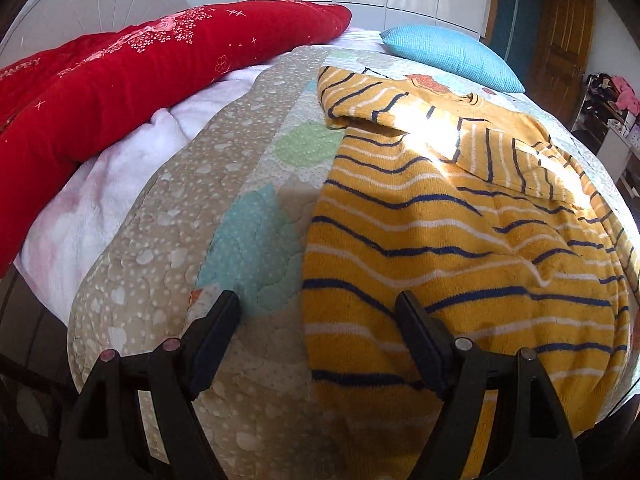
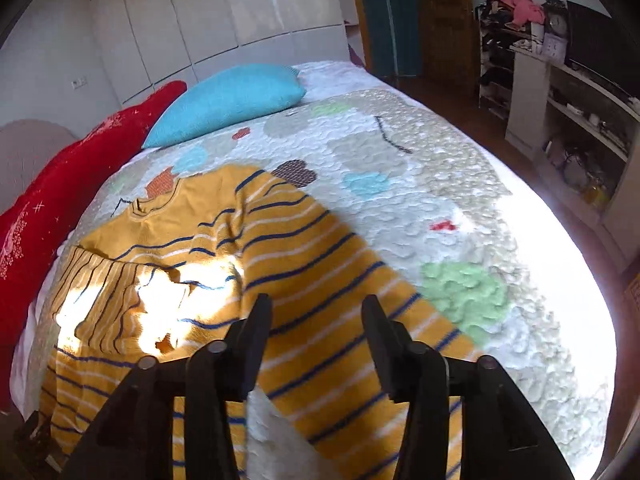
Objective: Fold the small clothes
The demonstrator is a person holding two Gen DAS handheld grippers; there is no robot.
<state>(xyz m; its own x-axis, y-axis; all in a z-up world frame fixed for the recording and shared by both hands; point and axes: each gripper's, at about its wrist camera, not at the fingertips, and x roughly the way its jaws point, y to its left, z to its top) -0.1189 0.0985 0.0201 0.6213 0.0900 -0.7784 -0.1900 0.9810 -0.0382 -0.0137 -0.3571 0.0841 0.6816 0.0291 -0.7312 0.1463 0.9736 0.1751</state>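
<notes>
Left gripper point(image 1: 318, 312) is hanging with jaws wide apart, nothing between them, straddling the left edge of the yellow striped sweater point(image 1: 460, 248). Right gripper point(image 2: 316, 316) is standing with jaws parted over the sweater's striped sleeve, pads gripping no cloth. The sweater is lying partly folded on the quilted bedspread point(image 2: 400, 184), one sleeve turned in, sun patch across it. Blue pillow point(image 2: 236, 100) and red blanket point(image 1: 140, 68) are sitting beyond.
</notes>
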